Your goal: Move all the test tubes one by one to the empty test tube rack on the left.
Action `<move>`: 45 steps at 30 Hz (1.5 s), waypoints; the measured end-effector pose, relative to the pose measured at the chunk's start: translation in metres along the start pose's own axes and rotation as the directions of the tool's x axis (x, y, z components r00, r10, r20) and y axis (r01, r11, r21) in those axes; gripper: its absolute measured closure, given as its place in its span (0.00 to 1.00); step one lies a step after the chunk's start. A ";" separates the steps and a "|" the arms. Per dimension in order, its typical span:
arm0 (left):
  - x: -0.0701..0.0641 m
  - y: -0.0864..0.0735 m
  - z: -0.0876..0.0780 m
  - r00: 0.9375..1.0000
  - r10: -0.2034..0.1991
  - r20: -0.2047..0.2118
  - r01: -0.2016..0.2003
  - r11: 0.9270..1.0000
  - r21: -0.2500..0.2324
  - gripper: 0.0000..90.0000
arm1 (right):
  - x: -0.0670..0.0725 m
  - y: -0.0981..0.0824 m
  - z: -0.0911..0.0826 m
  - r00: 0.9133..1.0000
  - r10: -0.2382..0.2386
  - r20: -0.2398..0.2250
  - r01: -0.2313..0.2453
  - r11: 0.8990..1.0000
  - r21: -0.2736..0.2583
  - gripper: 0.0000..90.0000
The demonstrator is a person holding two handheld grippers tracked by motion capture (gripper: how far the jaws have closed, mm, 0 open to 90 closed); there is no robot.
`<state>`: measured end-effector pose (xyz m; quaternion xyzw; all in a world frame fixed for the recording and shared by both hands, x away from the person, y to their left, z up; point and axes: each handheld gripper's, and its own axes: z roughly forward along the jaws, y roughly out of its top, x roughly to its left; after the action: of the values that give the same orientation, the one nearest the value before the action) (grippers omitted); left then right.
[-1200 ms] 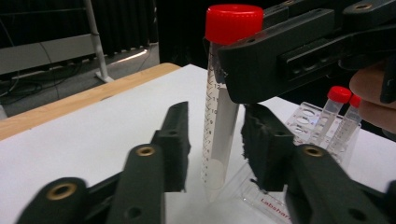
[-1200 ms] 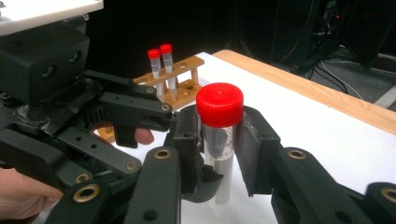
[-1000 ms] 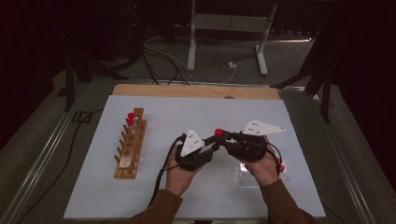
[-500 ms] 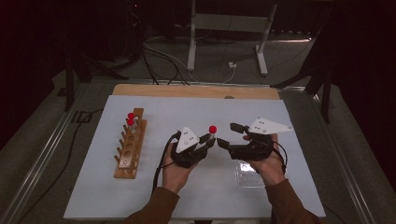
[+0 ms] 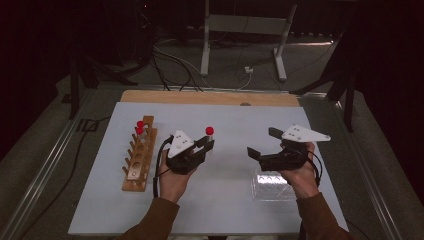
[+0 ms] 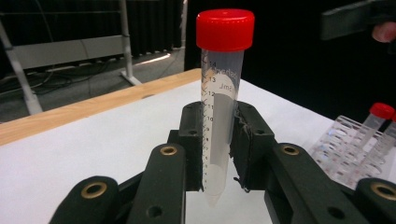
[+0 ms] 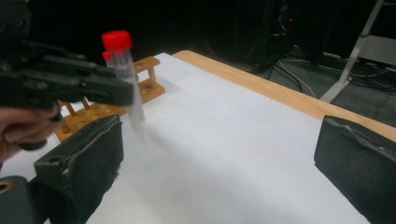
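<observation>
L claw [image 6: 219, 154] clamped on red-cap tube [image 6: 223, 93], upright, off the surface.
R claw [image 7: 219, 154] just opened, empty. Risk: tube slips or tilts w/ 1 grip, misses wooden rack [image 5: 139, 155] hole left of L claw.

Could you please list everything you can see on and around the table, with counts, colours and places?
held tube: one, clear with red cap, upright between the left gripper's pads
wooden rack: one, light brown, table's left side
racked tubes: two red caps, at the rack's far end
clear rack: one, transparent, under the right hand; two red-capped tubes in it
table: one, white top with a wooden far edge
metal stand: one, grey, on the floor beyond
left gripper: black, shut on the tube
right gripper: black, jaws just opened, nothing between them
</observation>
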<state>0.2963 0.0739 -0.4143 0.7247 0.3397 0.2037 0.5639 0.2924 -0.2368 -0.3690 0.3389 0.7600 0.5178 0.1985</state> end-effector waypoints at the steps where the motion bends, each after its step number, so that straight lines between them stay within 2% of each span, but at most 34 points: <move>1: 0.002 0.000 -0.002 1.000 -0.002 -0.003 0.002 1.000 -0.004 0.84 | -0.002 0.000 -0.002 1.000 0.001 0.007 -0.001 1.000 0.000 0.00; 5: 0.013 0.001 -0.013 1.000 -0.011 -0.017 0.011 1.000 -0.013 0.84 | -0.009 -0.004 -0.008 1.000 0.000 0.031 0.000 1.000 0.007 0.00; 11: 0.030 0.001 -0.028 0.999 -0.021 -0.048 0.020 0.999 -0.028 0.84 | -0.023 -0.012 -0.018 0.998 0.026 0.061 -0.026 1.000 0.005 0.00; 19: 0.048 0.001 -0.045 0.996 0.001 -0.085 -0.004 1.000 -0.029 0.84 | -0.036 -0.018 -0.029 0.994 0.044 0.097 -0.044 0.999 0.000 0.00; 24: 0.058 0.001 -0.055 0.993 0.002 -0.114 -0.005 1.000 -0.030 0.84 | -0.043 -0.021 -0.036 0.991 0.060 0.118 -0.059 0.998 -0.011 0.00; 32: 0.072 -0.001 -0.068 0.988 -0.003 -0.154 -0.001 1.000 -0.025 0.84 | -0.049 -0.022 -0.045 0.988 0.075 0.136 -0.072 0.997 -0.030 0.00; 45: 0.094 -0.009 -0.085 0.976 -0.026 -0.218 0.026 1.000 -0.004 0.84 | -0.051 -0.025 -0.046 0.987 0.082 0.140 -0.078 0.996 -0.032 0.00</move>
<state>0.3008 0.2003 -0.4075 0.6929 0.4089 0.2748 0.5265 0.2900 -0.3098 -0.3772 0.4023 0.7228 0.5102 0.2353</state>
